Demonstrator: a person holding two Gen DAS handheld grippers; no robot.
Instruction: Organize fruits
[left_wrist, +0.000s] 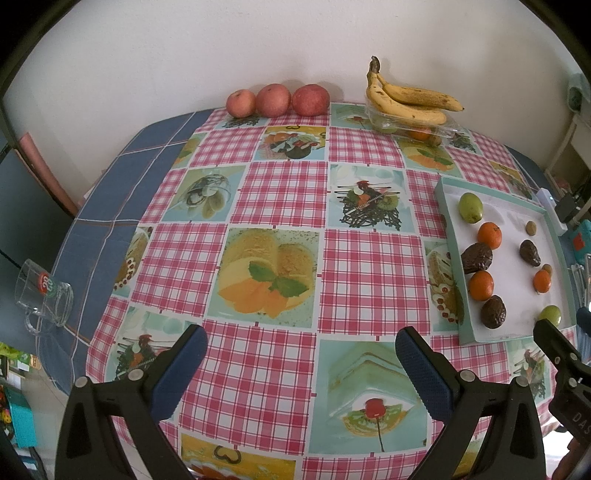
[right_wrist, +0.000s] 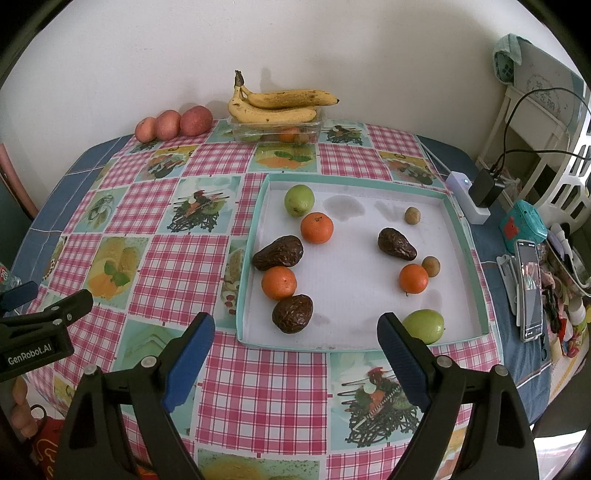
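Observation:
A shallow white tray with a teal rim (right_wrist: 369, 306) (left_wrist: 513, 325) lies on the table's right side. It holds three oranges (right_wrist: 316, 228), three dark avocados (right_wrist: 278, 253), two green fruits (right_wrist: 299, 199) and two small brown fruits (right_wrist: 412, 215). Three red apples (left_wrist: 272, 100) sit in a row by the wall. Bananas (left_wrist: 410, 98) rest on a clear plastic box of fruit (right_wrist: 275, 131). My left gripper (left_wrist: 301, 349) is open and empty over the tablecloth. My right gripper (right_wrist: 295, 338) is open and empty above the tray's near edge.
A glass mug (left_wrist: 42, 295) lies at the table's left edge. A phone (right_wrist: 530, 290), a teal toy (right_wrist: 521, 227), a power strip with charger (right_wrist: 476, 195) and clutter crowd the right edge. A white wall stands behind the table.

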